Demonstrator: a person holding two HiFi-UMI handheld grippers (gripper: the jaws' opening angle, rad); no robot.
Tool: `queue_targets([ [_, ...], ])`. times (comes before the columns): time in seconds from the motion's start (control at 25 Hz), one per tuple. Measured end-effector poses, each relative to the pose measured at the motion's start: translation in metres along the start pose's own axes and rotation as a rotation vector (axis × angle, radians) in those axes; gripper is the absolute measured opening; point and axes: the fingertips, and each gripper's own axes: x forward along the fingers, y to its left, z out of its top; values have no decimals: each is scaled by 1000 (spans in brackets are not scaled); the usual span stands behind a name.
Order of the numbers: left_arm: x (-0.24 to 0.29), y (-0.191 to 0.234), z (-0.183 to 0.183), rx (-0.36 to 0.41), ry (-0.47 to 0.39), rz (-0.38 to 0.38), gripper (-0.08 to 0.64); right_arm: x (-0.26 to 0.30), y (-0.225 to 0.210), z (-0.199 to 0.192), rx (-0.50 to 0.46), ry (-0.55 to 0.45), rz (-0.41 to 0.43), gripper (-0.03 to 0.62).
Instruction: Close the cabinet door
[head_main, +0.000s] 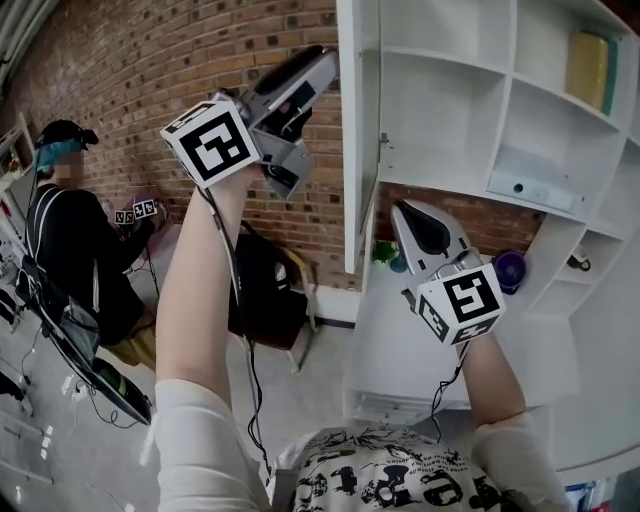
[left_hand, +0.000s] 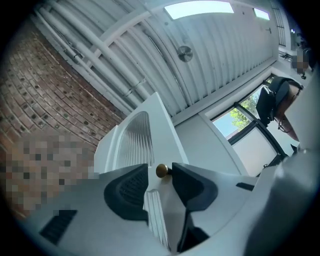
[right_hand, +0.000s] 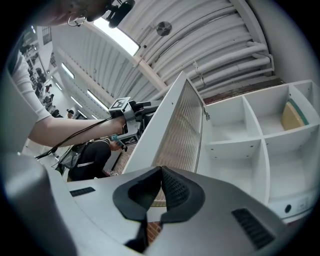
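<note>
The white cabinet door (head_main: 352, 150) stands swung out, edge-on in the head view, its ribbed glass panel (right_hand: 180, 130) facing my right gripper's camera. My left gripper (head_main: 325, 62) is raised to the door's upper free edge. In the left gripper view its jaws (left_hand: 160, 174) are closed on that edge (left_hand: 150, 130) at the small brass knob (left_hand: 161, 170), which sits between the pads. My right gripper (head_main: 405, 215) hovers lower, in front of the open shelves (head_main: 450, 100); its pads (right_hand: 161, 172) meet with nothing between them.
The shelf unit holds a yellow-green book (head_main: 590, 65) at top right and a purple object (head_main: 510, 268) lower down. A black chair with a bag (head_main: 265, 290) stands beside the cabinet below the door. A person (head_main: 60, 230) sits at far left by the brick wall (head_main: 150, 60).
</note>
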Motion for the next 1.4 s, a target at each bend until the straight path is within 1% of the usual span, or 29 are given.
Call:
queue_targets([
  [0.08, 1, -6, 1, 16, 3, -29, 121, 1, -2, -4, 13, 15, -14, 15],
  [0.12, 1, -7, 1, 22, 6, -38, 110, 1, -3, -6, 18, 22, -21, 15],
  [0.28, 1, -8, -1, 11, 24, -59, 107, -3, 1, -7, 10, 32, -50, 15],
  [0.44, 4, -11, -1, -11, 48, -74, 103, -11, 10, -2, -34, 40, -89, 15],
  [0.64, 4, -17, 2, -40, 35, -83, 98, -23, 17, 2, -67, 56, -149, 15],
  [0.72, 4, -23, 3, -47, 30, -78, 98, -32, 18, 1, -62, 62, -174, 15],
  [0.8, 6, -41, -5, -49, 34, -81, 97, -52, 15, -4, -52, 65, -199, 15],
  [0.88, 16, -69, -24, -57, 40, -100, 97, -81, 6, -17, -47, 56, -217, 15],
  [0.96, 36, -86, -41, -39, 43, -112, 95, -99, -15, -27, -52, 50, -221, 15],
  [1.08, 58, -75, -47, -12, 59, -62, 94, -92, -44, -29, -76, 67, -218, 15],
  [1.24, 68, -71, -38, 5, 59, -79, 92, -80, -50, -18, -85, 68, -215, 15],
  [1.4, 108, -87, -63, 39, 80, -46, 89, -102, -86, -30, -86, 59, -179, 15],
])
